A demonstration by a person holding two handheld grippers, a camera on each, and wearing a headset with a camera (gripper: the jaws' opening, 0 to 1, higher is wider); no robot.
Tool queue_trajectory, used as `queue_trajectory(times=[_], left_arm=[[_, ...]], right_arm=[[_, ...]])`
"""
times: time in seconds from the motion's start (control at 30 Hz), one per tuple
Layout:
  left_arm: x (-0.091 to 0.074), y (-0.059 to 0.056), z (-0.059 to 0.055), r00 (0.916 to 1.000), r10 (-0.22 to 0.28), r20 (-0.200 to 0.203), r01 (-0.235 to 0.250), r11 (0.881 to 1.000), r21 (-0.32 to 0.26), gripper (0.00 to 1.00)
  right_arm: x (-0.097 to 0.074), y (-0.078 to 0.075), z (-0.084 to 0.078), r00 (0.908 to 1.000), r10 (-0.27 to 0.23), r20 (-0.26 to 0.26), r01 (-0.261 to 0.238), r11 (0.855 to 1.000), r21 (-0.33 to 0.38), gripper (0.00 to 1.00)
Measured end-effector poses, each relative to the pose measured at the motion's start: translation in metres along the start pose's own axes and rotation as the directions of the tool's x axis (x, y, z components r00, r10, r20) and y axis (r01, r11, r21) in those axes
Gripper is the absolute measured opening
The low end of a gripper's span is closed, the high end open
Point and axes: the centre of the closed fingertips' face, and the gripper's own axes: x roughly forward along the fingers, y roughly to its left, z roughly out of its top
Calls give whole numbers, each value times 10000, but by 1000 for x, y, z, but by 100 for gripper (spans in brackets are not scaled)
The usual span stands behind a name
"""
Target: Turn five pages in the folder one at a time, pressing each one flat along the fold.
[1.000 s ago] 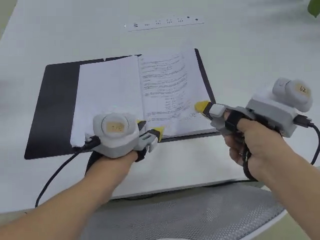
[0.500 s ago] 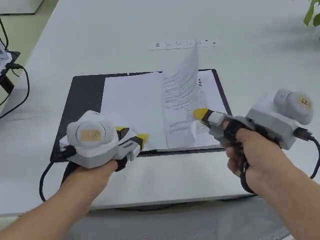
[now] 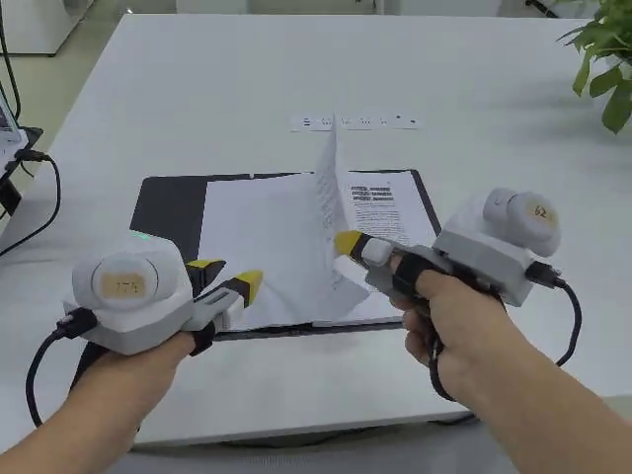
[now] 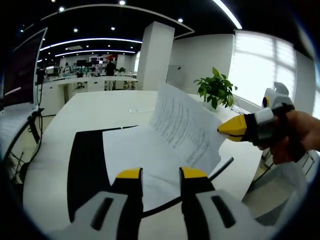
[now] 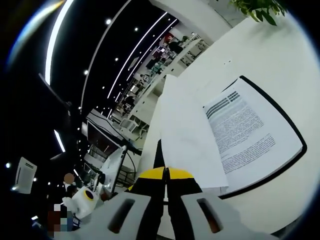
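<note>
The right claw (image 3: 348, 244), centre-right in the head view, is pinched shut on the edge of a white printed paper page (image 3: 327, 193). The page stands upright over the open black folder (image 3: 168, 207) at mid-frame on the white bench (image 3: 197, 69). The left claw (image 3: 227, 275) hovers at lower left, tips spread.

In the left gripper view, the left claw (image 4: 161, 175) gapes at bottom centre. The lifted page (image 4: 185, 122) is above it, with the right claw (image 4: 235, 127) at the page's right edge.

In the right gripper view, the right claw (image 5: 165, 174) is pressed together on the page (image 5: 187, 135) at bottom centre.

Folder (image 3: 166, 209) on table (image 3: 296, 59) — power strip (image 3: 355, 121) behind
</note>
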Motion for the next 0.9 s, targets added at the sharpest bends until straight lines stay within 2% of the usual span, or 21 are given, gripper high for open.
queue_trajectory(times=[0.23, 0.4, 0.57, 0.73, 0.9], left_arm=[[-11, 18, 0, 9998, 139, 135, -135, 9996, -267, 26], [-20, 29, -1, 9994, 259, 210, -250, 9988, -430, 25], [-28, 43, -1, 9986, 422, 312, -402, 9972, -633, 25], [-37, 54, -3, 9970, 631, 442, -592, 9946, -849, 25], [-45, 63, -3, 9951, 824, 553, -763, 9916, -1047, 25]], right_arm=[[18, 16, -17, 9994, -135, -315, 114, 9978, -647, 0], [37, 32, -31, 9983, -10, -586, -52, 9944, -1054, 0], [56, 41, -49, 9948, 0, -1015, -137, 9908, -1343, 0], [73, 46, -68, 9892, -165, -1456, -73, 9869, -1609, 0], [89, 41, -84, 9823, -492, -1806, 155, 9829, -1833, 0]])
